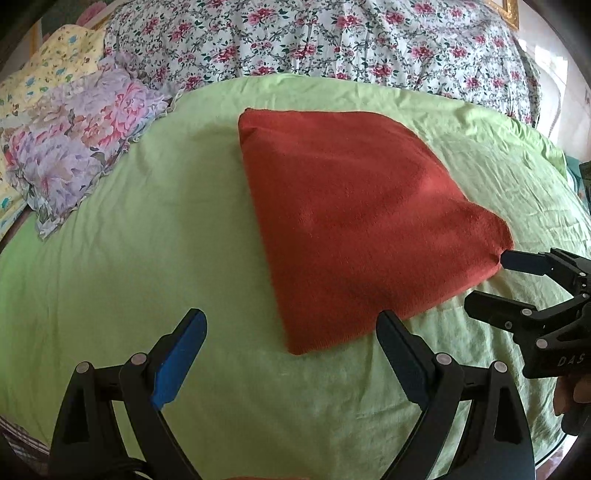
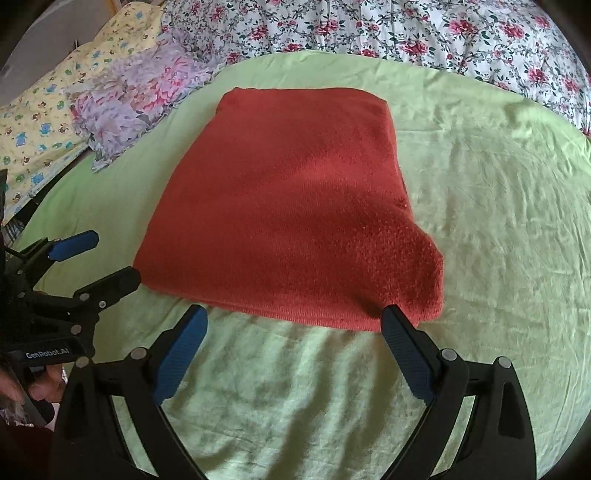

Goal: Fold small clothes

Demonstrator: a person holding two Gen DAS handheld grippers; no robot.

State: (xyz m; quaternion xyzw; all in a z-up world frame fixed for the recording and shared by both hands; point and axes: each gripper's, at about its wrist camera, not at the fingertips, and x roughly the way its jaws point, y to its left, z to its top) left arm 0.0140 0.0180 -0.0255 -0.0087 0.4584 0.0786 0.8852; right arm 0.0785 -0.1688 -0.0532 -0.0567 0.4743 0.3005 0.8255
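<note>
A red knitted garment point(image 1: 351, 221) point(image 2: 295, 206) lies folded into a thick, roughly four-sided pad on the green bedsheet point(image 1: 147, 240) point(image 2: 498, 221). My left gripper point(image 1: 290, 317) is open, hovering just short of the pad's near left corner with nothing between its fingers. In the right wrist view, that left gripper point(image 2: 114, 254) is seen open beside the pad's left corner. My right gripper point(image 2: 291, 312) is open at the pad's near edge, its right finger point(image 2: 402, 339) against the bunched right corner. The left wrist view shows the right gripper point(image 1: 491, 280) open at that same corner.
A floral quilt point(image 1: 314, 40) point(image 2: 424, 33) is heaped along the bed's far side. A purple floral pillow point(image 1: 77, 136) point(image 2: 136, 99) and a yellow printed pillow point(image 1: 40, 77) point(image 2: 40, 122) lie at the far left. Wrinkled green sheet spreads right of the garment.
</note>
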